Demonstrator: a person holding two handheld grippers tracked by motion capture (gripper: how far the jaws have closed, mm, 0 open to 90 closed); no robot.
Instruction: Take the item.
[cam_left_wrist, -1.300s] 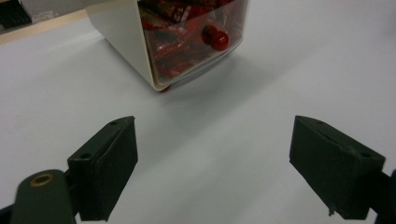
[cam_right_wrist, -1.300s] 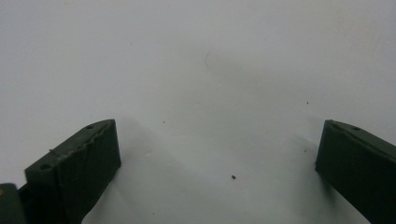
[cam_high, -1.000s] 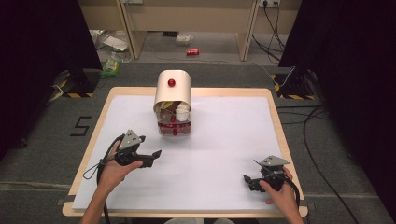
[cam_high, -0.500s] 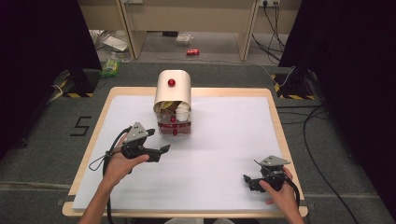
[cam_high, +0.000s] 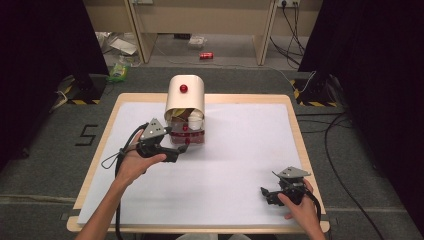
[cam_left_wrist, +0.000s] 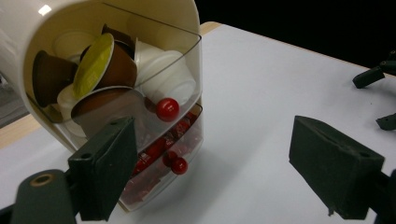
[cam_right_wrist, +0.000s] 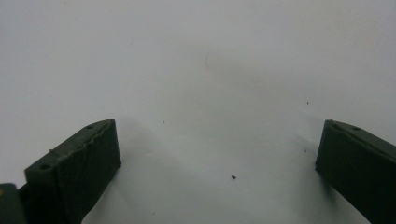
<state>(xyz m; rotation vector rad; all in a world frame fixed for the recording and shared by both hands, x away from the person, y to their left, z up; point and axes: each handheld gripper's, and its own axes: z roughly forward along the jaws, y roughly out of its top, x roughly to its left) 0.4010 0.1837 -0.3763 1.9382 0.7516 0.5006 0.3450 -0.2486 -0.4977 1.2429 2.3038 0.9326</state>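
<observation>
A cream arched container (cam_high: 185, 100) with a red knob on top stands at the back middle of the white table (cam_high: 240, 150). In the left gripper view its clear upper drawer (cam_left_wrist: 154, 79) holds brown, white and yellow-lidded capsules behind a red knob (cam_left_wrist: 167, 109). The lower drawer (cam_left_wrist: 163, 158) holds red items and has its own red knob (cam_left_wrist: 179, 165). My left gripper (cam_high: 179, 151) hovers just in front of the drawers, open (cam_left_wrist: 212, 158), with nothing between its jaws. My right gripper (cam_high: 266, 195) rests near the front right, open (cam_right_wrist: 217, 158) over bare table.
The white sheet lies on a wooden tabletop with its edge (cam_high: 300, 145) showing all round. Beyond the table, the floor holds a red can (cam_high: 206, 55), some litter (cam_high: 119, 70) and cables (cam_high: 345, 165). The right gripper's jaws (cam_left_wrist: 378, 77) show far off in the left gripper view.
My left gripper has lifted and moved forward and to the right, up to the front of the container's drawers. Its jaws stay open. The right gripper has not moved.
</observation>
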